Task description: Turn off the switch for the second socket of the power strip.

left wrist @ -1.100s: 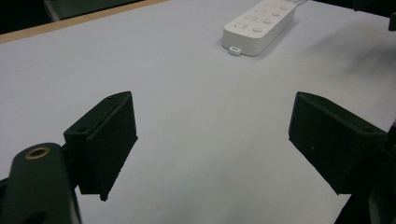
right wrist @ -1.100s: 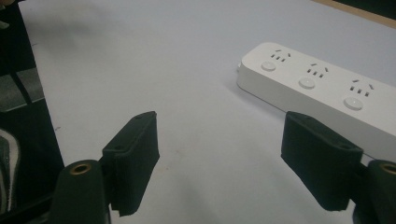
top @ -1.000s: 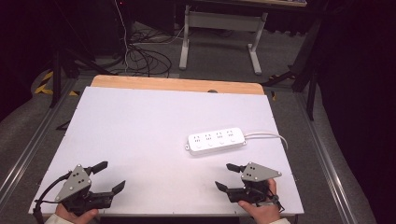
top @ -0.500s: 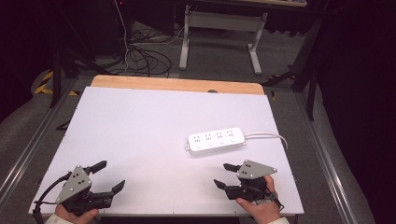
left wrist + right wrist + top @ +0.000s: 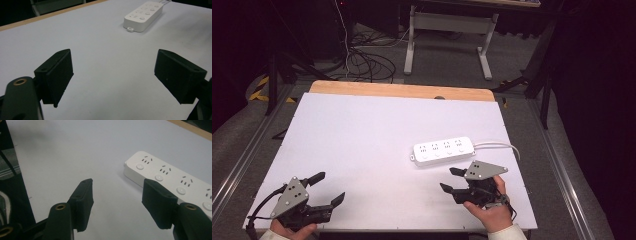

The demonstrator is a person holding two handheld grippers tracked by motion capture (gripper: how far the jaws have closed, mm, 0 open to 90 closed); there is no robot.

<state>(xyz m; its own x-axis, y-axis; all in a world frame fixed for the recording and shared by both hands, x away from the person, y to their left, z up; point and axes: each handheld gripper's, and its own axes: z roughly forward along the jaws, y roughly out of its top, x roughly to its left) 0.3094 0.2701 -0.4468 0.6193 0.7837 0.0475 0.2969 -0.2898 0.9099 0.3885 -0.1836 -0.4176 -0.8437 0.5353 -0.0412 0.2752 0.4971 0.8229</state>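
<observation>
Right gripper (image 5: 451, 179) sits near the front right corner of the table (image 5: 362, 135), jaws parted and just now narrowing, nothing caught between them. The white power strip (image 5: 443, 150) lies flat just beyond those jaws, right of the table's middle and closer to the right edge, not touched. Its cord (image 5: 499, 146) trails off toward the right edge. In the right gripper view the strip (image 5: 175, 182) runs close behind the right-hand jaw, four sockets and round buttons facing up. Left gripper (image 5: 328, 188) rests by the front left corner, jaws spread wide and empty, well apart from the strip (image 5: 143, 15).
</observation>
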